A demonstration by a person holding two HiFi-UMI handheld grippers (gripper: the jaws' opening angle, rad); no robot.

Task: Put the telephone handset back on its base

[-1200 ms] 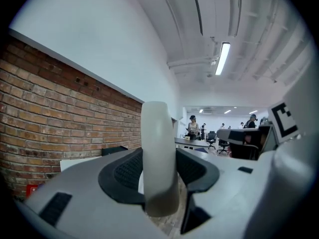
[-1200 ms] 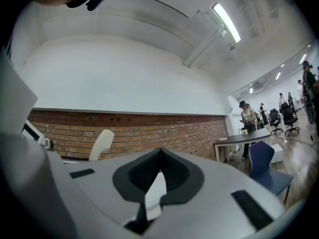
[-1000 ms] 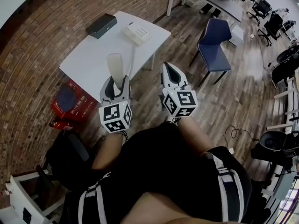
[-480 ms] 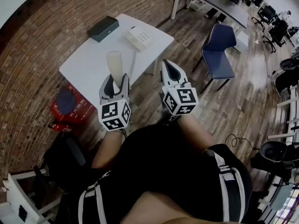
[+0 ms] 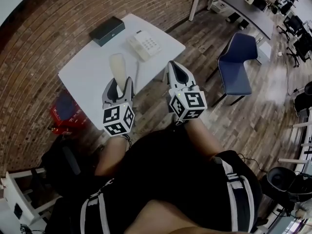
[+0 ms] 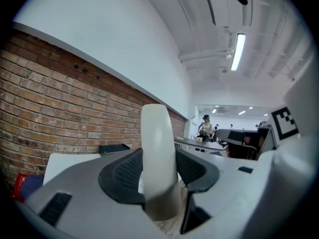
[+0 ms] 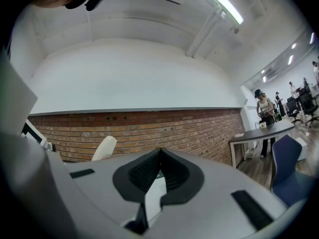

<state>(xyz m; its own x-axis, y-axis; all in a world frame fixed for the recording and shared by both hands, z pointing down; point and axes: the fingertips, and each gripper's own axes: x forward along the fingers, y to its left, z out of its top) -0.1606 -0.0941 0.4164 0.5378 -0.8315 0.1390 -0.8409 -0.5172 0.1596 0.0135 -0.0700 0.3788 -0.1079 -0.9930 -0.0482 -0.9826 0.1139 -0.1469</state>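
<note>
Our left gripper (image 6: 159,169) is clamped on the handset (image 6: 158,143), which stands upright between its jaws. Our right gripper (image 7: 159,172) is closed on nothing. Beyond both, the base (image 5: 144,45) rests on the white table (image 5: 85,77), near a black box (image 5: 107,30).
</note>
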